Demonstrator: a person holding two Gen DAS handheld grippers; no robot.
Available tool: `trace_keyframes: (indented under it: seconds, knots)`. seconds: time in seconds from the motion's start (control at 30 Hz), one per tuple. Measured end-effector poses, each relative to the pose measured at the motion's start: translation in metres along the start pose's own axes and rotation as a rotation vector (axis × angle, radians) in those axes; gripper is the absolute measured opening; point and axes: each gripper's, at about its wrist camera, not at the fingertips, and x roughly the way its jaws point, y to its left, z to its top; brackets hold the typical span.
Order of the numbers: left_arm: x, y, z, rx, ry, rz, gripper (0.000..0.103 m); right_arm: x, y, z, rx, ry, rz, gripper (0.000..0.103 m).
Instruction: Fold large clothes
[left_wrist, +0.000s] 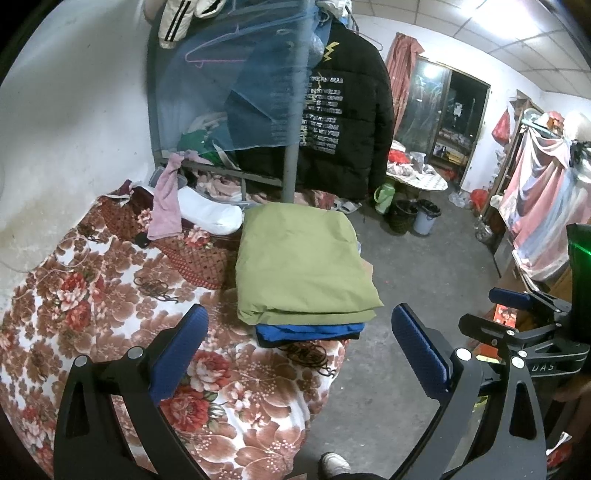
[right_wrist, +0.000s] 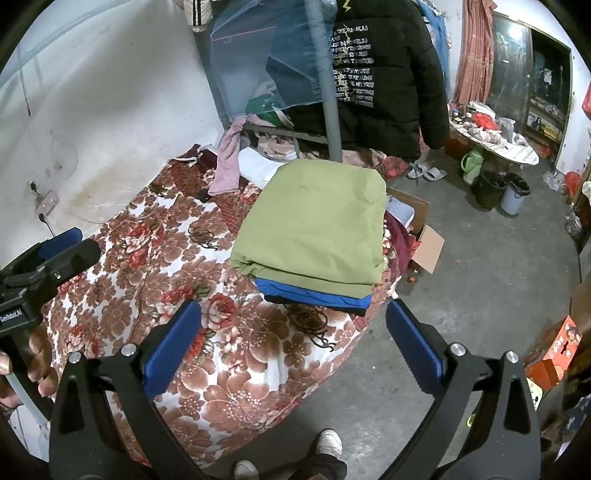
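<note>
The folded olive-green cloth garment (left_wrist: 303, 266) lies atop a blue folded garment (left_wrist: 310, 329) on the floral-patterned bed (left_wrist: 110, 295), ahead of both the left gripper (left_wrist: 301, 347) and right gripper (right_wrist: 293, 341), fingers spread open, holding nothing.

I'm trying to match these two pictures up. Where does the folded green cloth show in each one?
Left wrist view: the folded green cloth lies just right of centre, on a blue garment at the bed's edge.
Right wrist view: the cloth sits at centre, on the same blue garment.
Shared landmark: the grey pole rising directly behind it.
</note>
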Motion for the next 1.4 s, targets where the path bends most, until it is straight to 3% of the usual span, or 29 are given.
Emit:
trace_keyframes:
  seconds: [0.57, 1.4]
  knots:
    - [0.019, 0.002, 0.009, -0.009, 0.024, 0.014, 0.098, 0.016, -0.002, 0.013, -0.010, 0.023, 0.009, 0.098]
    - [0.065, -0.023, 0.033, -0.030, 0.043, 0.078, 0.098, 0.051, -0.053, 0.054, -0.047, 0.063, 0.058, 0.098]
